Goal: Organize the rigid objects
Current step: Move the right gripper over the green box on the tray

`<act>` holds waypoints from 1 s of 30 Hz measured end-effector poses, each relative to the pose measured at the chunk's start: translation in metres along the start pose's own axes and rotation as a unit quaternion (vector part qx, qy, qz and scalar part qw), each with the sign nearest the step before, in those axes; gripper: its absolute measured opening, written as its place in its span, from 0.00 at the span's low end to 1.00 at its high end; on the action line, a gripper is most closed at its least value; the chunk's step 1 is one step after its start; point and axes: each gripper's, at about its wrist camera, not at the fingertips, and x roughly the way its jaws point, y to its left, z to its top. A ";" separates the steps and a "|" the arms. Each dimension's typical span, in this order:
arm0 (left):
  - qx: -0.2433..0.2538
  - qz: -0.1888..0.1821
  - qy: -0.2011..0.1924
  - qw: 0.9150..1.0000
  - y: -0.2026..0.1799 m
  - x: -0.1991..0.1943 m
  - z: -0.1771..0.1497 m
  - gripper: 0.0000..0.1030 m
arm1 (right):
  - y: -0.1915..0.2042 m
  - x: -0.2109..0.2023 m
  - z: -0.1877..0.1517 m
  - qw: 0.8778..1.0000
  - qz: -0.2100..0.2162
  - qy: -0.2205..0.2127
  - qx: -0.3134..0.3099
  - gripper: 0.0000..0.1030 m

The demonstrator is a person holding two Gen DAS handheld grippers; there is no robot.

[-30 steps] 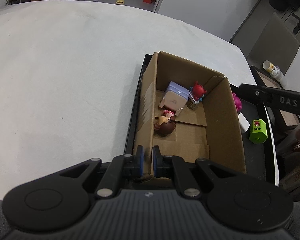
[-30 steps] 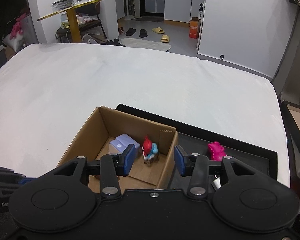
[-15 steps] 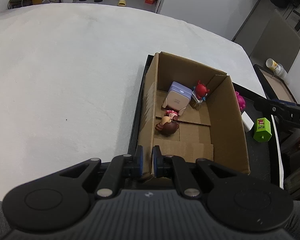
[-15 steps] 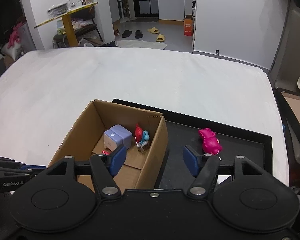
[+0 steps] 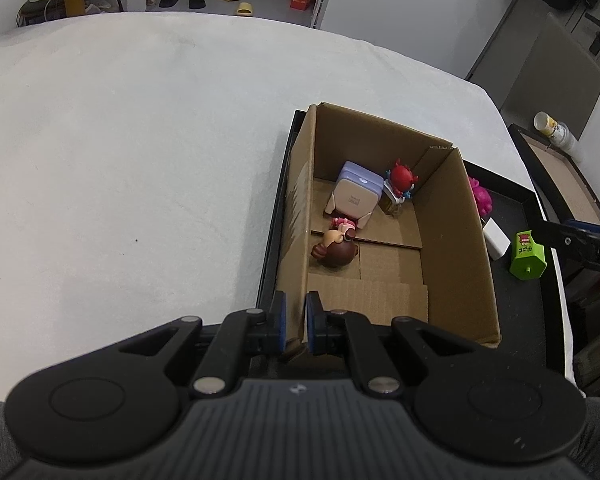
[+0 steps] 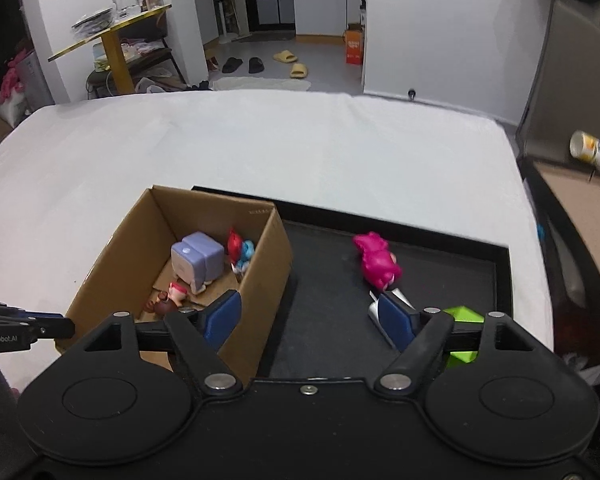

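Note:
A cardboard box [image 5: 456, 240] [image 6: 276, 264] stands at the left end of a black tray [image 6: 440, 276]. Inside it are a lilac cube [image 5: 354, 196], a red and blue figure [image 5: 400, 180] and a brown-haired doll [image 5: 336, 248]. My left gripper [image 5: 294, 322] is shut on the box's near left wall. On the tray lie a pink toy [image 6: 376, 260], a white block [image 5: 496, 238] and a green carton [image 5: 528, 256]. My right gripper [image 6: 310, 320] is open wide above the tray, just right of the box.
The tray lies on a white tabletop [image 5: 140, 160]. A second dark tray with a brown base [image 6: 580, 216] and a white cup [image 6: 594, 152] are at the right. A room with slippers and a yellow table lies beyond.
My right gripper has moved right, from over the box to over the tray, and its jaws have opened wider. My left gripper stays shut on the box wall.

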 end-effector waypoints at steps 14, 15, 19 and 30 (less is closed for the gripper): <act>0.003 0.008 -0.002 1.000 -0.004 -0.001 -0.001 0.08 | -0.047 -0.008 -0.012 0.999 -0.027 0.009 0.036 0.82; 0.003 0.008 -0.002 1.000 -0.004 -0.001 -0.001 0.08 | -0.052 -0.008 -0.012 0.999 -0.033 0.010 0.041 0.82; 0.003 0.008 -0.002 1.000 -0.004 -0.001 -0.001 0.08 | -0.072 -0.006 -0.012 0.997 -0.036 0.014 0.073 0.82; 0.000 0.005 -0.003 1.000 -0.003 -0.002 0.000 0.08 | -0.104 0.016 -0.009 0.990 -0.060 0.026 0.126 0.80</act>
